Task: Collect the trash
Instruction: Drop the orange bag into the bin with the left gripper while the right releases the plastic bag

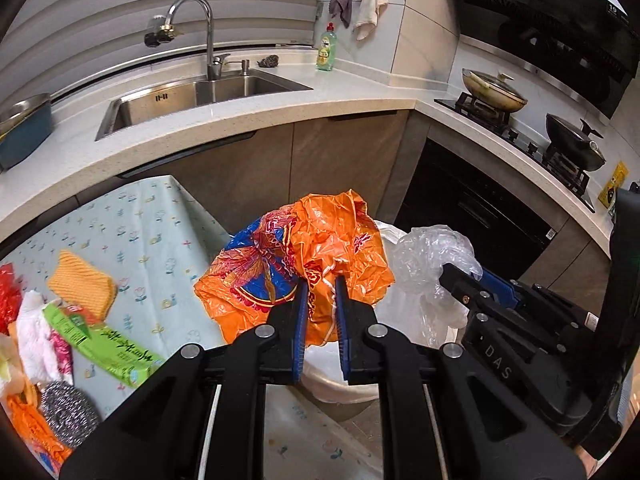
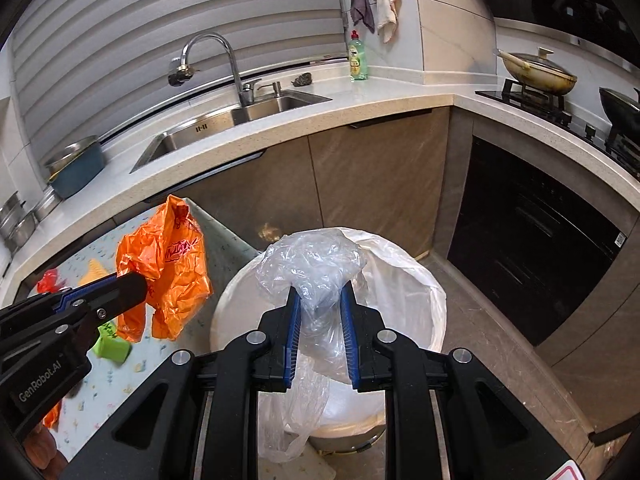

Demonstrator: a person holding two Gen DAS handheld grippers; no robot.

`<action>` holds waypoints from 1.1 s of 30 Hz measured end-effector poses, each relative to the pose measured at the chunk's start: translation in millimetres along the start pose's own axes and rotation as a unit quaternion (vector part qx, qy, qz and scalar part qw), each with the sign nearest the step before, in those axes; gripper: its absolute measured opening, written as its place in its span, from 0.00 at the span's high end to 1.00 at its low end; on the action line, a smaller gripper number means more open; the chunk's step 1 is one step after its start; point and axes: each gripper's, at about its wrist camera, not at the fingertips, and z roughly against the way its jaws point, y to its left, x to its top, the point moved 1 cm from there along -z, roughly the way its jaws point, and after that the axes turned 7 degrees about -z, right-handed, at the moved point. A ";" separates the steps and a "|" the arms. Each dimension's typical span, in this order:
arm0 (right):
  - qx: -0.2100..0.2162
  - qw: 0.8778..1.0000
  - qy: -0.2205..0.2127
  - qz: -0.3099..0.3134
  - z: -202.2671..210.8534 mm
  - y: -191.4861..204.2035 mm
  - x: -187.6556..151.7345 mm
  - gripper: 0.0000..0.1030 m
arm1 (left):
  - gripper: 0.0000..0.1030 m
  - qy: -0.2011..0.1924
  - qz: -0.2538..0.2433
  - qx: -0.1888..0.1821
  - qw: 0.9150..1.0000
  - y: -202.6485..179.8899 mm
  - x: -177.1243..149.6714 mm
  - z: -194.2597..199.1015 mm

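Tongs both loaded: left tongs (image 1: 322,300) pinching crumpled orange bag (image 1: 320,248), right tongs (image 2: 320,304) pinching clear plastic bag (image 2: 312,268). White-lined bin (image 2: 424,280) sits directly under and ahead of right tongs; it's just right of left tongs, the orange bag hanging near its rim beside the desk (image 1: 152,220). Risk: light film could cling to the pads on release, or the orange bag could drop outside the rim. More trash waits on the desk, left.

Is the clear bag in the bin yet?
Out. The clear bag is pinched in the right gripper, above the lined bin.
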 end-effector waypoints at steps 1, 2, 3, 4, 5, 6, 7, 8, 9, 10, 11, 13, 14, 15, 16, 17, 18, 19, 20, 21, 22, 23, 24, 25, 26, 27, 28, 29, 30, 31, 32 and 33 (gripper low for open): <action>-0.001 1.000 0.000 -0.002 -2.6 -1.5 1.5 0.82 | 0.88 0.003 0.000 -0.002 1.000 -0.7 1.1 -5.3; -0.002 1.000 0.001 -0.005 -4.8 -3.0 2.8 0.82 | 0.88 0.006 0.000 -0.005 1.000 -1.5 2.5 -9.2; -0.003 1.000 0.000 -0.006 -6.5 -3.7 3.9 0.82 | 0.88 0.008 0.000 -0.007 1.000 -2.0 3.4 -13.1; -0.004 1.000 -0.001 -0.007 -8.2 -4.8 5.2 0.82 | 0.88 0.011 -0.002 -0.011 1.000 -3.2 4.0 -17.3; -0.004 1.000 -0.001 -0.008 -9.6 -5.1 6.3 0.82 | 0.87 0.012 -0.003 -0.013 1.000 -3.9 4.4 -19.7; -0.003 1.000 -0.002 -0.008 -11.4 -5.7 7.9 0.81 | 0.86 0.015 -0.004 -0.016 1.000 -4.8 4.8 -22.9; -0.005 1.000 -0.003 -0.009 -12.1 -5.8 8.5 0.77 | 0.84 0.018 -0.004 -0.021 1.000 -5.6 5.2 -25.7; -0.006 1.000 -0.007 -0.011 -12.1 -5.7 8.8 0.76 | 0.83 0.020 -0.003 -0.024 1.000 -6.1 5.1 -27.8; -0.006 1.000 -0.009 -0.012 -11.7 -5.1 8.4 0.74 | 0.81 0.019 -0.004 -0.026 0.999 -6.7 5.3 -29.4; -0.007 1.000 -0.011 -0.013 -11.2 -5.2 9.0 0.69 | 0.77 0.019 -0.005 -0.022 1.000 -7.9 5.7 -30.6; -0.009 1.000 -0.016 -0.014 -10.6 -5.1 9.8 0.63 | 0.67 0.018 -0.005 -0.019 1.000 -8.8 6.5 -31.2; -0.011 1.000 -0.022 -0.015 -9.3 -5.8 12.1 0.61 | 0.62 0.013 -0.002 -0.013 1.000 -9.6 7.4 -30.1; -0.013 1.000 -0.024 -0.016 -8.2 -6.4 12.9 0.60 | 0.61 0.013 -0.001 -0.014 1.000 -9.4 8.2 -30.1; -0.013 0.999 -0.026 -0.017 -6.9 -7.1 13.8 0.60 | 0.61 0.014 0.001 -0.015 1.000 -8.5 8.3 -30.6; -0.013 0.999 -0.028 -0.019 -6.0 -7.5 15.7 0.59 | 0.61 0.014 0.003 -0.015 1.000 -7.8 8.2 -30.4; -0.013 0.999 -0.030 -0.020 -4.2 -7.9 16.6 0.59 | 0.61 0.014 0.004 -0.013 1.000 -7.0 8.2 -29.8; -0.013 0.999 -0.033 -0.021 -2.0 -8.3 17.7 0.59 | 0.61 0.013 0.005 -0.012 1.000 -6.2 8.1 -28.7; -0.013 0.999 -0.035 -0.022 0.5 -8.4 18.4 0.58 | 0.61 0.013 0.004 -0.011 1.000 -5.5 8.3 -27.6; -0.013 0.999 -0.038 -0.023 3.4 -8.1 18.8 0.57 | 0.61 0.012 0.005 -0.009 1.000 -4.7 8.1 -26.2; -0.013 0.999 -0.041 -0.022 6.4 -7.7 18.6 0.55 | 0.61 0.012 0.006 -0.008 1.000 -3.9 8.1 -24.5; -0.011 0.999 -0.042 -0.022 9.4 -6.6 18.4 0.54 | 0.61 0.011 0.009 -0.006 1.000 -2.7 7.8 -21.8; -0.010 0.999 -0.042 -0.021 11.9 -4.9 18.4 0.54 | 0.61 0.009 0.010 -0.006 1.000 -1.7 8.2 -19.5; -0.007 0.999 -0.043 -0.020 14.9 -4.1 18.5 0.54 | 0.61 0.007 0.013 -0.004 1.000 -0.4 7.9 -15.8; -0.005 0.999 -0.044 -0.019 18.4 -2.2 18.0 0.54 | 0.61 0.006 0.014 -0.002 1.000 0.9 7.6 -12.8; -0.003 0.999 -0.045 -0.017 22.3 0.4 17.3 0.53 | 0.61 0.004 0.015 -0.001 1.000 2.3 7.5 -9.2; 0.000 0.999 -0.046 -0.015 26.0 3.0 16.4 0.53 | 0.61 0.002 0.016 0.002 1.000 3.4 7.3 -5.4; 0.002 0.999 -0.048 -0.014 30.2 6.3 15.4 0.53 | 0.61 -0.001 0.016 0.006 1.000 5.0 7.0 -0.2; 0.005 0.999 -0.049 -0.013 34.4 9.5 14.3 0.52 | 0.61 -0.004 0.017 0.010 1.000 6.3 6.4 4.4; 0.009 0.999 -0.050 -0.012 38.8 13.0 12.9 0.52 | 0.61 -0.007 0.018 0.013 1.000 8.3 5.7 9.6; 0.013 0.999 -0.051 -0.010 43.2 16.7 11.6 0.51 | 0.61 -0.010 0.021 0.017 1.000 11.3 4.6 16.0; 0.016 0.998 -0.052 -0.008 48.1 21.0 9.7 0.50 | 0.61 -0.012 0.023 0.021 0.999 14.5 3.3 21.2; 0.020 0.998 -0.053 -0.006 52.4 25.7 8.5 0.49 | 0.61 -0.015 0.028 0.025 0.999 18.5 1.0 28.2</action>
